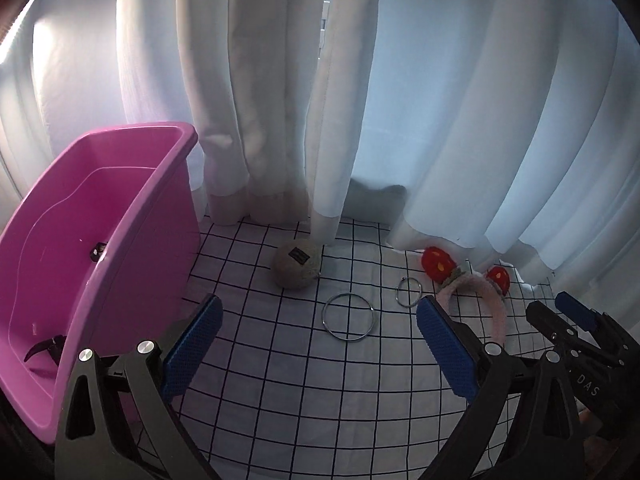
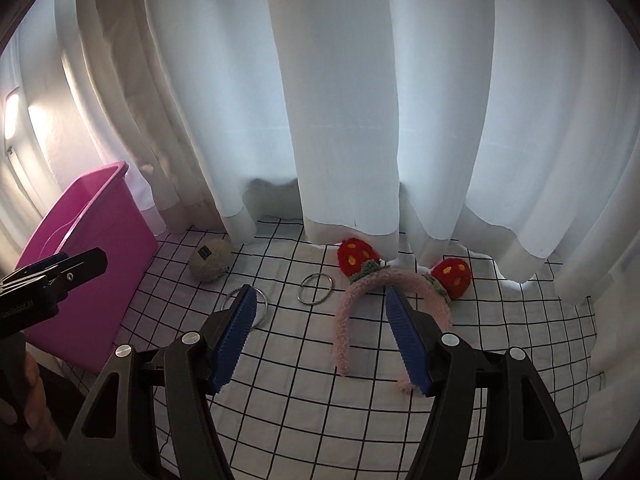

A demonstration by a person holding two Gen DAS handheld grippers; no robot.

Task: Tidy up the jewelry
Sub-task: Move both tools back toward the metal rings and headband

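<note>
Here, fluffy pink headband, 2 red strawberries, 2 silver bangles

A pink fuzzy headband with two red strawberries lies flat beside two metal bangles; the open pink bin holds what may be dark clips.

Backdrop: curtains and checked cloth.
White curtains hang in thick folds across the whole back, backlit, hems resting on the surface. White cloth with black grid lines covers the surface, wrinkled near the right edge. A bright lamp-like glow shows at far left in the right wrist view.
</note>
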